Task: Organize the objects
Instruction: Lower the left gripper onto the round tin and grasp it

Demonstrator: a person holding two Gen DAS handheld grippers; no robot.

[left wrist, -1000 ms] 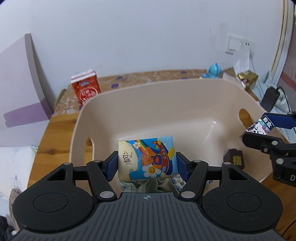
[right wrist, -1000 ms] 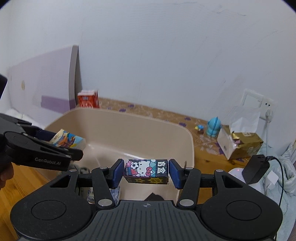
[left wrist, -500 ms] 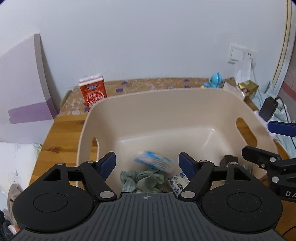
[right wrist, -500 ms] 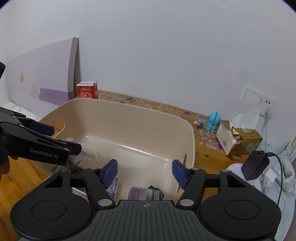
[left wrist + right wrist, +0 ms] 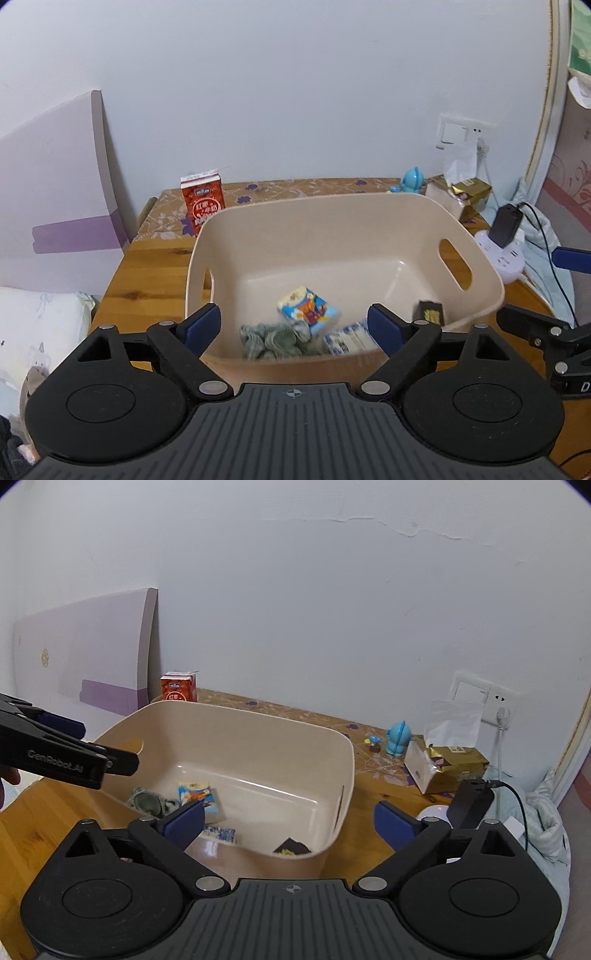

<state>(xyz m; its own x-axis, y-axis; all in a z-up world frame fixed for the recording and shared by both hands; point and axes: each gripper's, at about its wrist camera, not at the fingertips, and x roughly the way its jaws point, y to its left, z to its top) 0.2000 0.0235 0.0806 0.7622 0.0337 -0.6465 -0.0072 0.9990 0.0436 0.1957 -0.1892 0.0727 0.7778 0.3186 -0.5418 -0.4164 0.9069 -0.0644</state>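
Note:
A beige plastic basin (image 5: pixel 399 210) (image 5: pixel 258 723) stands on the wooden table. Inside it lie a cartoon tissue pack (image 5: pixel 308 309) (image 5: pixel 199 797), a green-grey cloth (image 5: pixel 273 338) (image 5: pixel 147 800), a blue-white packet (image 5: pixel 349 341) (image 5: pixel 219 834) and a dark small box (image 5: pixel 430 314) (image 5: pixel 291 847). My left gripper (image 5: pixel 294 325) is open and empty above the basin's near rim. My right gripper (image 5: pixel 288 821) is open and empty above the basin's near right corner. The Hello Kitty box is out of sight.
A red milk carton (image 5: pixel 203 203) (image 5: pixel 178 688) stands behind the basin. A blue figurine (image 5: pixel 399 738), a gold box (image 5: pixel 448 766), a white power strip with a black charger (image 5: pixel 504 236) sit at the right. A white-purple board (image 5: pixel 55 206) leans at left.
Both grippers opened and dropped their loads into the basin: the tissue pack from the left, the Hello Kitty box from the right. Both grippers then pulled back and up.

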